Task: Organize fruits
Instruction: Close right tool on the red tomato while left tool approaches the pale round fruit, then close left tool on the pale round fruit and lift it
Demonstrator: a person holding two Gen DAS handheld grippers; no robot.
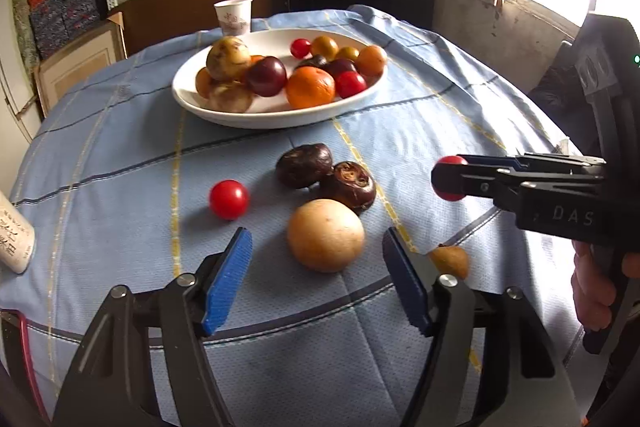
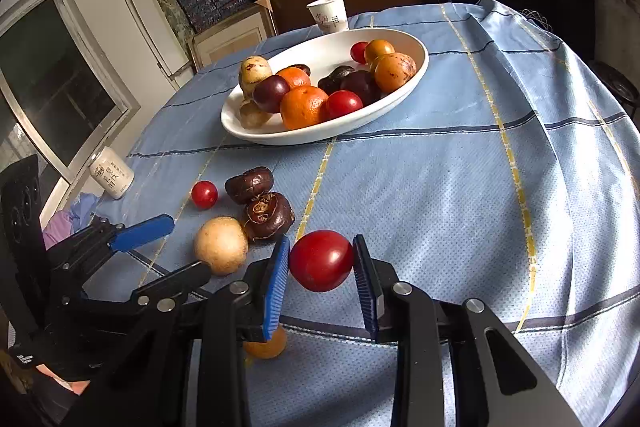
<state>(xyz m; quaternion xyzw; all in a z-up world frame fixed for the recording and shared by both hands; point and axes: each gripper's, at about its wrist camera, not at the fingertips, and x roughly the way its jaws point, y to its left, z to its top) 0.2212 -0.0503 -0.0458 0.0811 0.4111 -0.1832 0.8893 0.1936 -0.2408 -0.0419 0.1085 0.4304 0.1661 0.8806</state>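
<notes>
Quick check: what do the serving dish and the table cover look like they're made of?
Serving dish: likely glazed ceramic, glossy white with soft highlights on the rim; melamine is possible. Table cover: woven fabric, matte blue with a dotted weave, striped lines and draped folds at the edge.

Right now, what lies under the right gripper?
Under the right gripper, which holds a red fruit, a small orange fruit lies on the tablecloth; its fingers hide most of it.
</notes>
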